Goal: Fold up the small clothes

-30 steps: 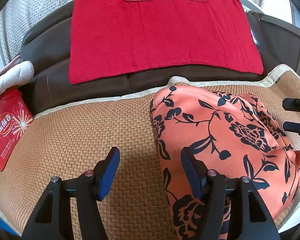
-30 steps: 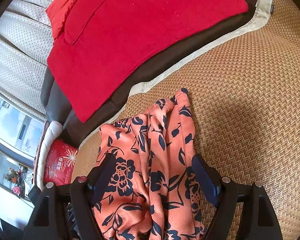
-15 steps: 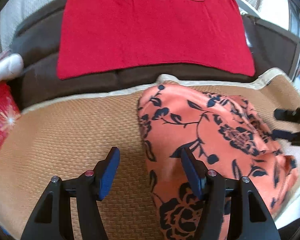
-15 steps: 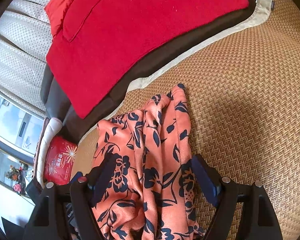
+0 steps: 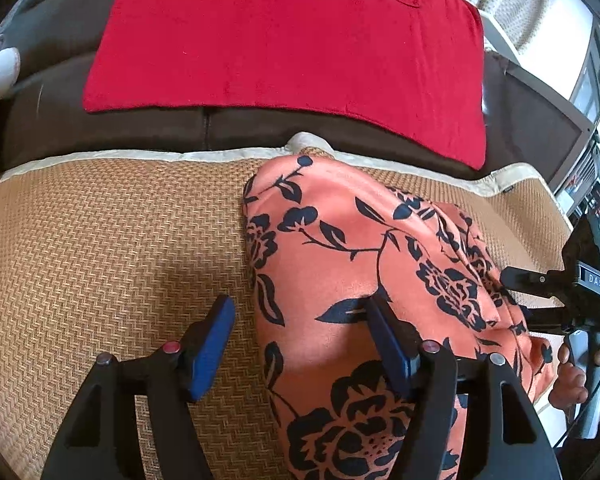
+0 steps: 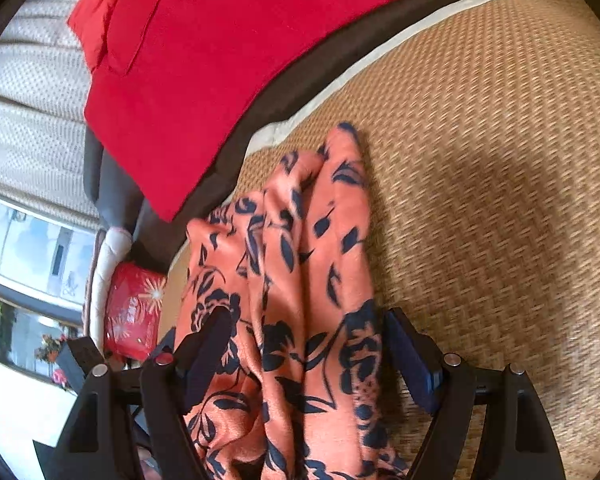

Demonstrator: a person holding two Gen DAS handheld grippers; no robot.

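Observation:
An orange cloth with a dark floral print [image 5: 364, 264] lies bunched on a woven straw mat [image 5: 100, 264]. My left gripper [image 5: 302, 344] hovers low over the cloth's left edge. Its jaws are opening, with that edge between them and no pad pressing on it. One blue pad [image 5: 214, 344] is over bare mat, the other over the fabric. In the right wrist view the cloth [image 6: 300, 280] runs in folds between the fingers of my right gripper [image 6: 310, 354], which stands open astride it. The right gripper [image 5: 540, 296] also shows at the left view's right edge, held by a hand [image 5: 572, 380].
A red towel [image 5: 284, 40] is draped over the brown sofa back [image 5: 100, 128] behind the mat. A red printed packet [image 6: 134, 316] and a white cushion [image 6: 108, 256] lie at the mat's left end. A beige curtain [image 6: 28, 100] and a window are beyond.
The left gripper has swung towards the cloth and its jaws stand a little wider. The right gripper has sunk closer to the cloth, which now fills more of its gap.

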